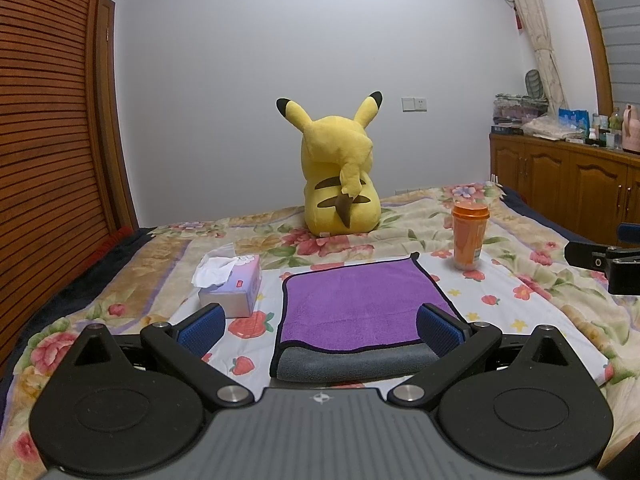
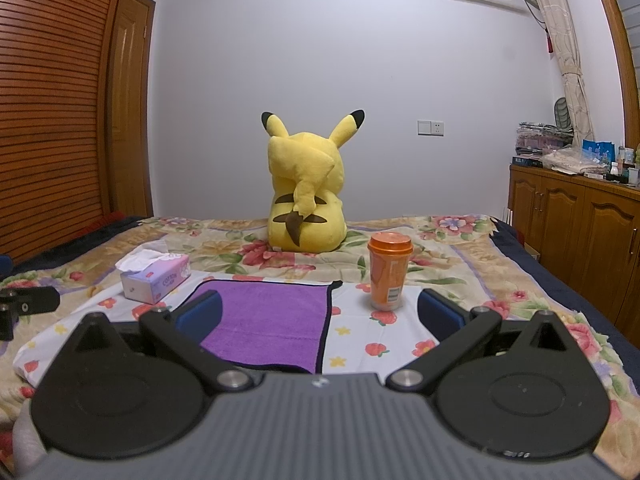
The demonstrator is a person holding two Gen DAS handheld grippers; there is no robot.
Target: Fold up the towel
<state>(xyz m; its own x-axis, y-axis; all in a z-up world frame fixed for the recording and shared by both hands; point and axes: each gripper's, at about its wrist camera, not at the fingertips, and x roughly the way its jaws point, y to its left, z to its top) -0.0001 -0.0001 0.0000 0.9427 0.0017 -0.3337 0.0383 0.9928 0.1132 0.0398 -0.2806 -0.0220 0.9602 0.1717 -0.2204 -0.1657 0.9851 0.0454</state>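
Both grippers, left (image 1: 320, 326) and right (image 2: 320, 314), spread wide, empty; I risk dragging folded towel (image 1: 352, 304) into cup (image 1: 470, 236).

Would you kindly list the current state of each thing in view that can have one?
towel: folded over, purple side up, grey underside showing at near edge, flat on the bed.
left gripper: open, holding nothing.
right gripper: open, holding nothing.
tissue box: open, tissue sticking out.
orange cup: upright, lid on.
plush toy: sitting upright, back to cameras.
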